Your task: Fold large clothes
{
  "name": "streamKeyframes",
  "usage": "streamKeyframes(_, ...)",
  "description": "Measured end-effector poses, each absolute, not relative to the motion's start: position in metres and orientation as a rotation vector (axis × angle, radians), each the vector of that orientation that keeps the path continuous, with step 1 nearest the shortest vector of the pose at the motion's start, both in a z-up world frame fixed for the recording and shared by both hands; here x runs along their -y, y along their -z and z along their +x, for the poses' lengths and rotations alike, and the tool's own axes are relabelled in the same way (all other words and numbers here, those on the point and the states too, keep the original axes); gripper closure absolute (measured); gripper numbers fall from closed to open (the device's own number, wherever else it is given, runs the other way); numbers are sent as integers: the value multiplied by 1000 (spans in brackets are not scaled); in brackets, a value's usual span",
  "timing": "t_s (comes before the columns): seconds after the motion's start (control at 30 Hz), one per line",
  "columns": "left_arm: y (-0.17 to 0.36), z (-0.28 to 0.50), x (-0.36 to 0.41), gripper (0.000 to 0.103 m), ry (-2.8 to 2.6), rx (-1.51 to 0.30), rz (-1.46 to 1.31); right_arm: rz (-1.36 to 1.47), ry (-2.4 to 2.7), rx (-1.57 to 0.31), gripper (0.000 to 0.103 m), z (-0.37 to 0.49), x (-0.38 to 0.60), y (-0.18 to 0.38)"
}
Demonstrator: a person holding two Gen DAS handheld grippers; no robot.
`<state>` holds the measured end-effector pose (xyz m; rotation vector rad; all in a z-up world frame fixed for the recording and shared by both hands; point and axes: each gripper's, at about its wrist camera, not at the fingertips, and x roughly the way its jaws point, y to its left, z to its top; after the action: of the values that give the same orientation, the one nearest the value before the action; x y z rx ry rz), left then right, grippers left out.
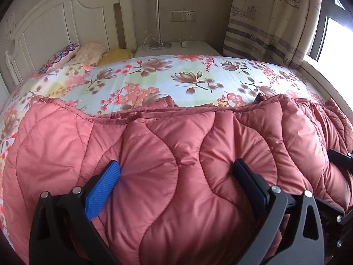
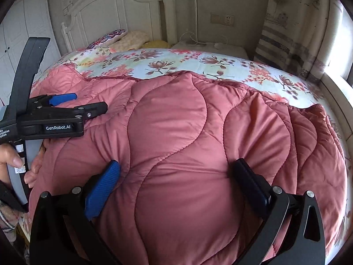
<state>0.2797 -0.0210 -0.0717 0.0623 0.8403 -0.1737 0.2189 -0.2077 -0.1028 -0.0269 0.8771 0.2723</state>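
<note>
Left wrist view: the left gripper (image 1: pixel 176 176) has its fingers (image 1: pixel 103 187) spread wide, pressed into the pink quilted coat (image 1: pixel 176 143) bulging between them on the floral bed (image 1: pixel 176 77); whether they grip it, I cannot tell.

Right wrist view: the right gripper (image 2: pixel 176 176) likewise straddles the coat, fingers spread wide, with the person's hand (image 2: pixel 13 161) on the left gripper visible only here.

Both grippers point downward with jaws spread wide, the left gripper (image 1: pixel 176 174) and the right gripper (image 2: pixel 176 172) each pressing padded fabric between their pads, while at nine o'clock of the right view a bare hand (image 2: pixel 13 161) grips the left handle
</note>
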Motion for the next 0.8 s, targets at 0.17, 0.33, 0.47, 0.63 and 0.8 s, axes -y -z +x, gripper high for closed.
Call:
streamKeyframes(0.17, 75, 279, 21, 2, 171, -834, 58, -3, -173, -909, 5, 214, 209, 88)
streamKeyframes(0.33, 73, 278, 19, 2, 176, -830, 45, -36, -232, -793, 5, 197, 180, 60)
streamKeyframes(0.47, 73, 278, 18, 2, 172, -829, 42, -96, -244, -851, 4, 208, 170, 104)
streamKeyframes(0.63, 73, 278, 18, 2, 171, -829, 37, -78, -237, -911, 5, 208, 181, 89)
streamKeyframes(0.8, 73, 279, 17, 2, 172, -830, 35, -71, -95, -804, 5, 207, 227, 57)
